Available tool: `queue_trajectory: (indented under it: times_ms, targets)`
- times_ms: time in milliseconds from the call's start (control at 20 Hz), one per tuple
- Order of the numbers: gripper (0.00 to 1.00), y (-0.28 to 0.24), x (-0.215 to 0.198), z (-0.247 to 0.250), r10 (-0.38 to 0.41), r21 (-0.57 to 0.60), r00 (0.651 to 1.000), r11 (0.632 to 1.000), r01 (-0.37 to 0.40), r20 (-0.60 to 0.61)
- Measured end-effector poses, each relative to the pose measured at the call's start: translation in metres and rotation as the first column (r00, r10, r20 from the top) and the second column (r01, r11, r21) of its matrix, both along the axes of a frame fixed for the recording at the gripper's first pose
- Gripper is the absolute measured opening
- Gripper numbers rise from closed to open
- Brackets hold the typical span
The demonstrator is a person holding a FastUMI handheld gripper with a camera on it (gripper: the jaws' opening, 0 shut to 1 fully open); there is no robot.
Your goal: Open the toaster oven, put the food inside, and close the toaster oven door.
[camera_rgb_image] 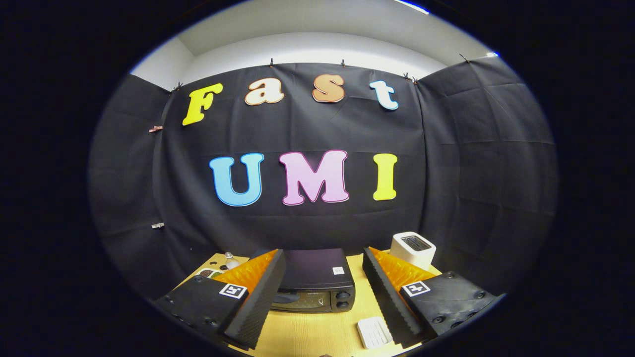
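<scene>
A black toaster oven (317, 282) sits on the wooden table (317, 332), its door shut, with two knobs on the right of its front. It lies ahead of my gripper (322, 292), seen through the wide gap between the two fingers. The gripper is open and holds nothing. The left finger covers the oven's left front corner. A small white ridged piece (374, 332) lies on the table near the right finger, nearer than the oven; I cannot tell whether it is the food.
A white pop-up toaster (412, 249) stands at the back right of the table. Behind the left finger are a small clear bottle (230, 260) and a tray with dark items (208, 272). Black cloth walls close the booth.
</scene>
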State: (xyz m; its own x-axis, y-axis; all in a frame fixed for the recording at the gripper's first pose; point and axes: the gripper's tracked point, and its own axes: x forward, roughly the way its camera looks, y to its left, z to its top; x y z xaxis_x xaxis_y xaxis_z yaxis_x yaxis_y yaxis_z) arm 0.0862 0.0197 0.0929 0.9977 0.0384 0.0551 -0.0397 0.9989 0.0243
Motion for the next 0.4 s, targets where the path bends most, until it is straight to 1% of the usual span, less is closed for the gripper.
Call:
queue_trajectory:
  times_ms: [400]
  targets:
    - [0.97,0.016,0.006,-0.006,0.029,0.004,0.999,1.000,-0.029,-0.025]
